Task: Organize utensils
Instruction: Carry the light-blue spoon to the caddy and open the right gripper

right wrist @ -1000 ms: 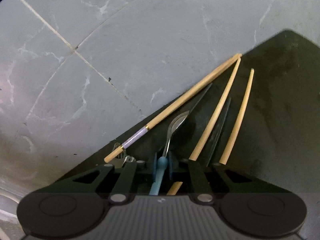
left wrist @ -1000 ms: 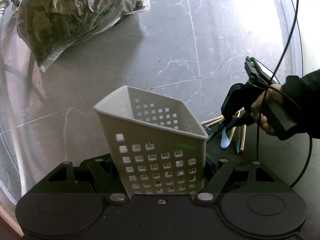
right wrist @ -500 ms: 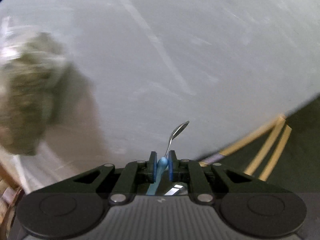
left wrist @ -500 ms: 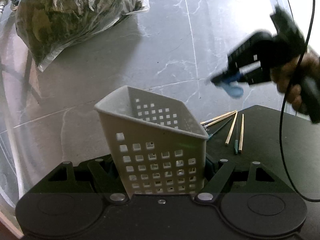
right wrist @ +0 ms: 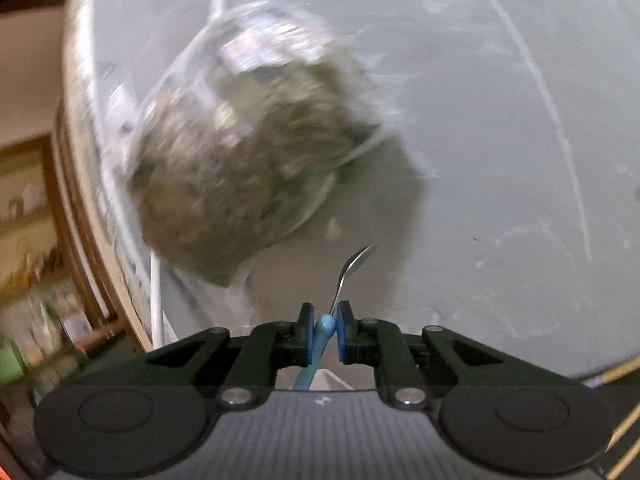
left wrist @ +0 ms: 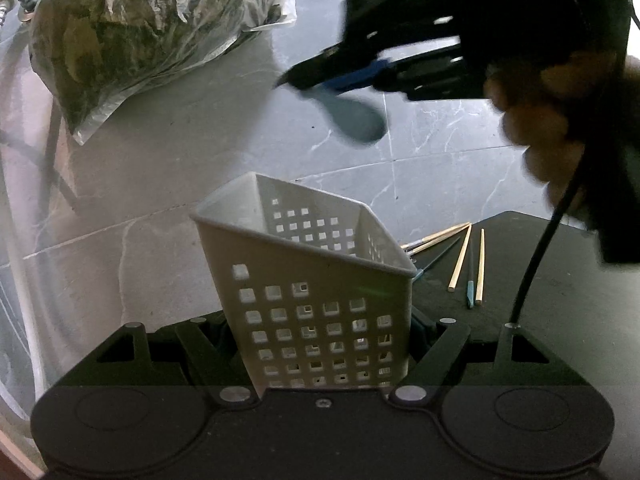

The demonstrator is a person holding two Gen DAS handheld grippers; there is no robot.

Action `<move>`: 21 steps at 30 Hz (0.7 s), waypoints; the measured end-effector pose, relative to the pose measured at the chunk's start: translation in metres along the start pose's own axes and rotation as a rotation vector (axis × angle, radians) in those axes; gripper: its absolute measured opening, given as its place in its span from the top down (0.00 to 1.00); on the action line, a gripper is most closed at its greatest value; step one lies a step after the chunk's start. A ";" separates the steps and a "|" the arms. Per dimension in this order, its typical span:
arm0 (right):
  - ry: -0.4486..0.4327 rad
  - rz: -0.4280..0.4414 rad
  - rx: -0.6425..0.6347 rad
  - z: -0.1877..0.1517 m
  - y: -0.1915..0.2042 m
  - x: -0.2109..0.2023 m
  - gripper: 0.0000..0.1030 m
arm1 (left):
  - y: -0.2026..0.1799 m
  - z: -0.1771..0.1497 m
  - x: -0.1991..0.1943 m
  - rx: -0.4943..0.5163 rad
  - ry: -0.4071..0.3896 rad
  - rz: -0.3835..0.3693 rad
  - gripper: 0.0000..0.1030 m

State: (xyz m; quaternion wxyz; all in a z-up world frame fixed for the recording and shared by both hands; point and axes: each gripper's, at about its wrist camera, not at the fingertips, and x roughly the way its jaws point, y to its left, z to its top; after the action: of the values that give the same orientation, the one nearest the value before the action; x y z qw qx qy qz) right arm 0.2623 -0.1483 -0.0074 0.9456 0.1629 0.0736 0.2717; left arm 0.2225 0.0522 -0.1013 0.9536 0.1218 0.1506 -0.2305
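My left gripper [left wrist: 320,344] is shut on a white perforated utensil basket [left wrist: 316,280] and holds it tilted. My right gripper [right wrist: 323,328] is shut on a spoon [right wrist: 325,326] with a light blue handle and a metal bowl [right wrist: 358,260]. In the left wrist view the right gripper [left wrist: 344,80] hangs above and behind the basket's open top, with the blue handle end [left wrist: 352,114] pointing down, blurred. Several chopsticks [left wrist: 460,256] lie on a black mat [left wrist: 560,288] to the right of the basket.
A clear plastic bag of dark leafy stuff [left wrist: 140,32] lies on the grey marble floor [left wrist: 200,152] at the back left; it also shows blurred in the right wrist view [right wrist: 248,132]. A white hose [left wrist: 16,240] runs along the left. A black cable [left wrist: 544,248] hangs from the right gripper.
My right gripper lifted the spoon off the black mat and swung it left and up, over the basket. The left gripper and basket stayed put.
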 end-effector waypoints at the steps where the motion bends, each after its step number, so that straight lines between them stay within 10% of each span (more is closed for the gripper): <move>1: -0.001 0.004 -0.020 -0.003 0.003 0.006 0.88 | 0.000 0.000 0.000 0.001 -0.002 -0.001 0.24; 18: 0.142 0.039 -0.256 -0.047 0.014 0.006 0.84 | 0.006 -0.006 0.003 0.003 -0.014 -0.005 0.24; 21: 0.157 0.060 -0.271 -0.046 0.016 0.004 0.65 | 0.007 -0.006 0.004 0.000 -0.013 -0.003 0.24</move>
State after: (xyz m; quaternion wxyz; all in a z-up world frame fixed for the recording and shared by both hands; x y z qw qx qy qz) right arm 0.2476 -0.1213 -0.0453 0.9418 0.0144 0.1053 0.3190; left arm 0.2274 0.0582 -0.1069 0.9542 0.1203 0.1446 -0.2326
